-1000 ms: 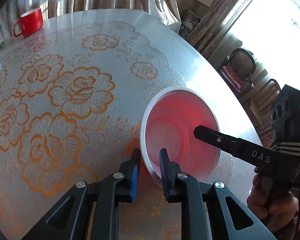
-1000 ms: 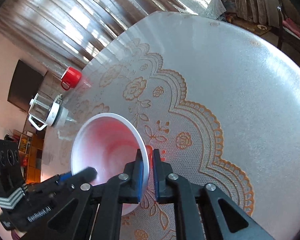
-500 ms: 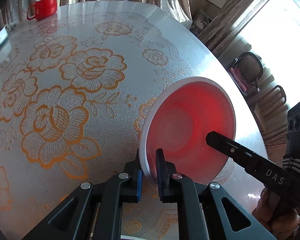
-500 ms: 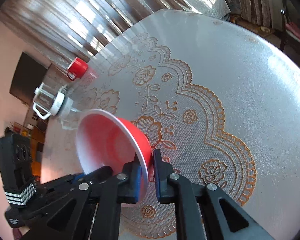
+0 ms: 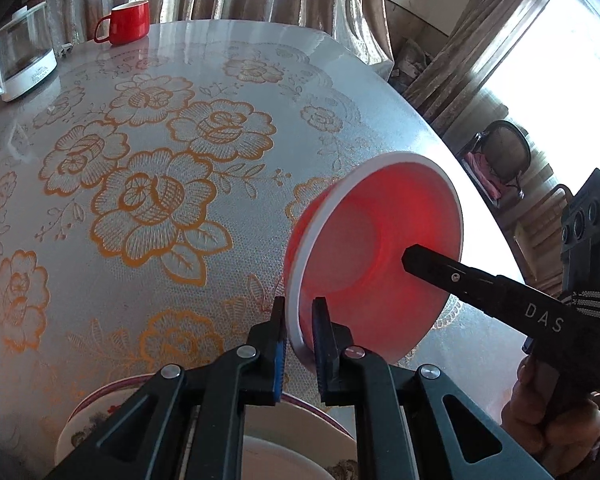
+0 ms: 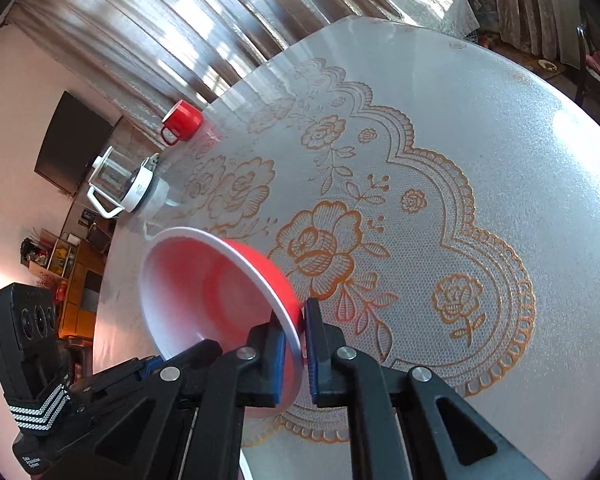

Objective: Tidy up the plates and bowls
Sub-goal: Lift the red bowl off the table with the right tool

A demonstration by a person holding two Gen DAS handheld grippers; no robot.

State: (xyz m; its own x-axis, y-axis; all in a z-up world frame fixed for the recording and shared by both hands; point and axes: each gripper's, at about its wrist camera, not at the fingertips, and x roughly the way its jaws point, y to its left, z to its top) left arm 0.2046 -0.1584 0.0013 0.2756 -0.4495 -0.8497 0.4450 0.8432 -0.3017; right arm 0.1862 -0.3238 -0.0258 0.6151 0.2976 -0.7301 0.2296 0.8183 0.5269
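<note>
A: Quick pass. Where's the red bowl [image 5: 374, 264]?

B: Up off the table [image 5: 148, 184], tipped on its side. Left gripper [image 5: 300, 332] pinches the white rim at the near edge. Right gripper [image 6: 296, 344] pinches the rim on the opposite side. Both sets of jaws pressed tight on it, nothing slack.

A: Two grips on one bowl?

B: Yes, in the left wrist view the right gripper's finger reaches in across the inside.

A: Orientation?

B: Mouth faces toward the right gripper's side and partly up, base toward the tablecloth flowers. It's round, so no real long axis; its centre line through mouth and base runs tilted, nearer level than upright.

A: Target?

B: Likely the patterned plate stack [image 5: 84, 428] at the bottom of the left wrist view, directly under the left gripper. My guess only.

A: How to do it well?

B: Level the bowl first, mouth up, both hands turning together so the rim doesn't twist out. Lower it centred over the stack, then release one grip at a time.

A: Clutter?

B: Red mug [image 5: 126, 23] and glass kettle [image 5: 18, 58] at the far edge, well apart.
</note>
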